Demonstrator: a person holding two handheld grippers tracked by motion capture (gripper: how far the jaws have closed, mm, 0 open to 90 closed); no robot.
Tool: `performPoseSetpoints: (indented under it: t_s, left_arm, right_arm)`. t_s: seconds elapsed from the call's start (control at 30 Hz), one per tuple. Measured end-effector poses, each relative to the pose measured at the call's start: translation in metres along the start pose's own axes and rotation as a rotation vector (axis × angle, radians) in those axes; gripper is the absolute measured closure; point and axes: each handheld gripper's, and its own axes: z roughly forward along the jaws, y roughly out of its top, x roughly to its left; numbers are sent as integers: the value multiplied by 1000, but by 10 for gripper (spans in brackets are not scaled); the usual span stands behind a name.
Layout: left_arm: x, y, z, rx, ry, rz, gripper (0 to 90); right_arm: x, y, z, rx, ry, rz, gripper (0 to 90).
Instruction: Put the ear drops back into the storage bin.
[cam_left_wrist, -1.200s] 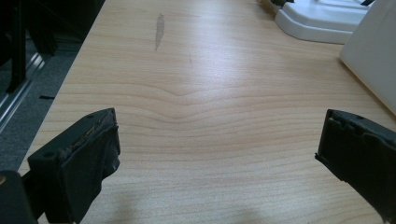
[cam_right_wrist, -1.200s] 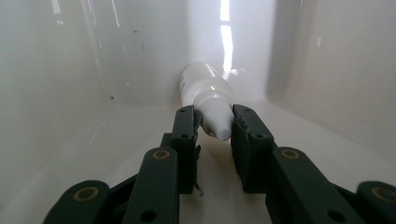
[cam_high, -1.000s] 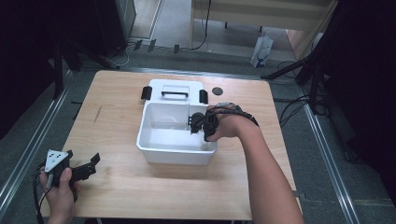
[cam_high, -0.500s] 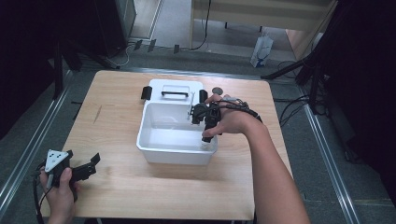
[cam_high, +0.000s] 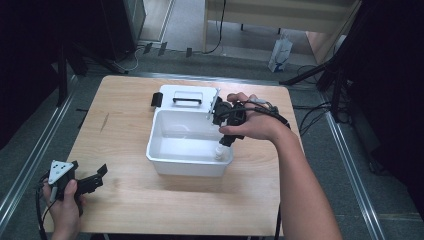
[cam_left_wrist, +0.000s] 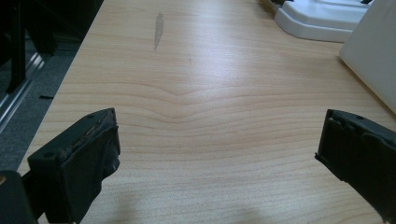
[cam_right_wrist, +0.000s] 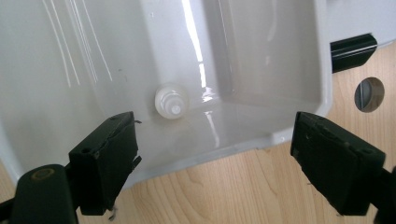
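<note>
Already the small white bottle (cam_right_wrist: 171, 101) stands inside the white tub (cam_high: 165, 160) on the counter (cam_high: 125, 200), released, with the right hand-held gripper (cam_right_wrist: 215, 158) just opened wide and empty above it, leaving perhaps the lid (cam_high: 186, 94).

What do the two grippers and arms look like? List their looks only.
Left gripper: black body, grey three-cornered plate on top, black cable trailing. Right gripper: black, with black cable across the hand. Jaws are blocky with worn black pads. Forearms bare, no sleeves visible.

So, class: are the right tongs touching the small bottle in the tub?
Apart. The right gripper view shows the tongs open, with the bottle standing below them.
</note>
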Motion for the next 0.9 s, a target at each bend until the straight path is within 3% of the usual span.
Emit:
performPoseSetpoints:
  t_s: [0.2,0.43,0.9]
  left_arm:
    - [0,0,0,0,1,2,0]
    - [-1,0,0,1,4,5,0]
    - [-1,0,0,4,5,11,0]
  right_arm:
    - [-2,-11,-15,-21,-21,18,147]
    - [-3,-36,-27,-6,-47,56,146]
    - [0,-80,-29,-16,-60,116,147]
